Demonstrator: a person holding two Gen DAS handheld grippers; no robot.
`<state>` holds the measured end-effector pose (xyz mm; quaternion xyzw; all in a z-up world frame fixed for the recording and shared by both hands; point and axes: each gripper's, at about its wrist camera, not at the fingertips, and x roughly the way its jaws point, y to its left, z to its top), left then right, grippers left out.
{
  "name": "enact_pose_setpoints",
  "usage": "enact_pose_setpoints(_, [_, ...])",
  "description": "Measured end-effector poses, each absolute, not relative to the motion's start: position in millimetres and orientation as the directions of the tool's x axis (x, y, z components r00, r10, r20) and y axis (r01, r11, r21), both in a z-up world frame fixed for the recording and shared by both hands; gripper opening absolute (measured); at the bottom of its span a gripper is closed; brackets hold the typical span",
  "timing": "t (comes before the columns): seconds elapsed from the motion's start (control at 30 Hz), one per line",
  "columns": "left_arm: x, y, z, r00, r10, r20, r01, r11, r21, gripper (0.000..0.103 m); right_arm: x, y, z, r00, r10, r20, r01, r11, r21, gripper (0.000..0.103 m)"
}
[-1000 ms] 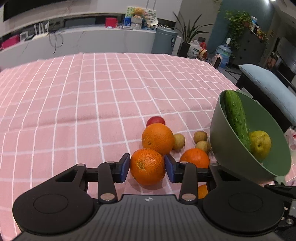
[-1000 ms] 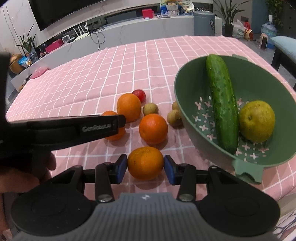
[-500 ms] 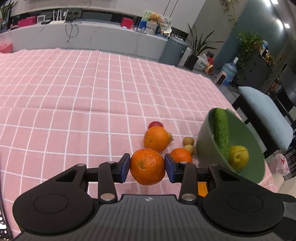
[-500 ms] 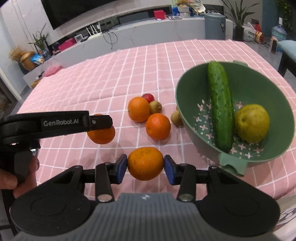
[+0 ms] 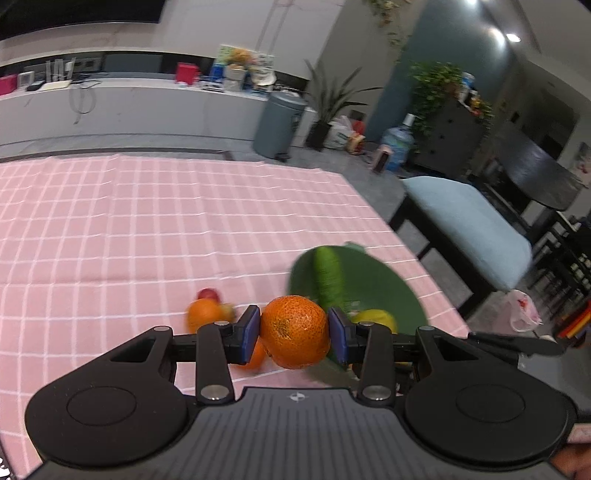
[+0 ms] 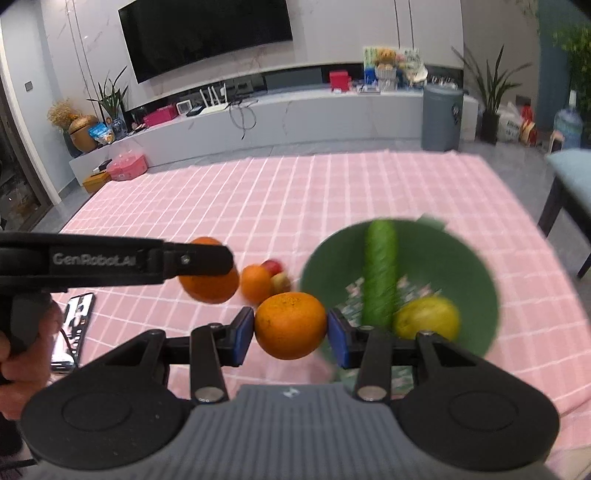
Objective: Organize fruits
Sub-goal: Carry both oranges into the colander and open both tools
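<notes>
Two oranges are held clear of the table, one in each gripper. The left gripper [image 5: 294,334] has its blue pads [image 5: 251,332] pressed against both sides of a rough-skinned orange [image 5: 295,332]; the right gripper [image 6: 291,328] clamps a smoother orange [image 6: 291,325] in the same way. From the right wrist view, the left gripper's arm crosses the left of the picture, carrying its orange in front of the fruit on the table, with a hand [image 6: 18,354] on its grip. Below the jaws lies a pink tablecloth [image 6: 332,192] with a white grid, covering the table. On it sit one more orange [image 6: 255,282], a small red fruit [image 6: 271,266] just behind it, and a small blurred fruit touching it at the right. Just right of these stands a green bowl [image 6: 476,280] with pale flower-shaped marks in its base; a cucumber [image 6: 379,273] lies lengthwise in it and a yellow-green round fruit [image 6: 426,317] rests beside the cucumber. A phone [image 6: 74,328] lies flat near the table's left edge. Beyond the table a long white cabinet [image 6: 295,114] runs along the wall under a wall-mounted television [image 6: 207,33], with a grey bin [image 6: 441,116], potted plants, a water bottle [image 5: 397,146] and a padded pale-blue bench [image 5: 465,225] at the right.
</notes>
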<state>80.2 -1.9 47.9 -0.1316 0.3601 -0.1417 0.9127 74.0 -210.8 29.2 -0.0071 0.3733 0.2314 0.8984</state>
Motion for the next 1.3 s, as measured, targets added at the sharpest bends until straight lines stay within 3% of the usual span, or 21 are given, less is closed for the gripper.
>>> enact_pose_setpoints(0.33, [111.4, -58.9, 41.7, 0.622, -0.427, -0.656, 0.255, 0.903, -0.346, 0.045, 101.8, -263.6, 29.2, 0.598, 0.334, -0.728, -0.398, 0.913, 0.092, 0.04])
enact_pose_setpoints(0.8, [136.5, -95.0, 9.7, 0.506, -0.273, -0.818, 0.301, 0.945, -0.129, 0.045, 137.7, -257.0, -12.8, 0.468, 0.31, -0.827, -0.438, 0.895, 0.088, 0.04])
enact_pose_setpoints(1.3, [150.7, -107.6, -13.6, 0.43, -0.211, -0.878, 0.35, 0.935, -0.054, 0.046, 152.7, -246.5, -36.0, 0.375, 0.286, -0.882, -0.432, 0.896, 0.107, 0.041])
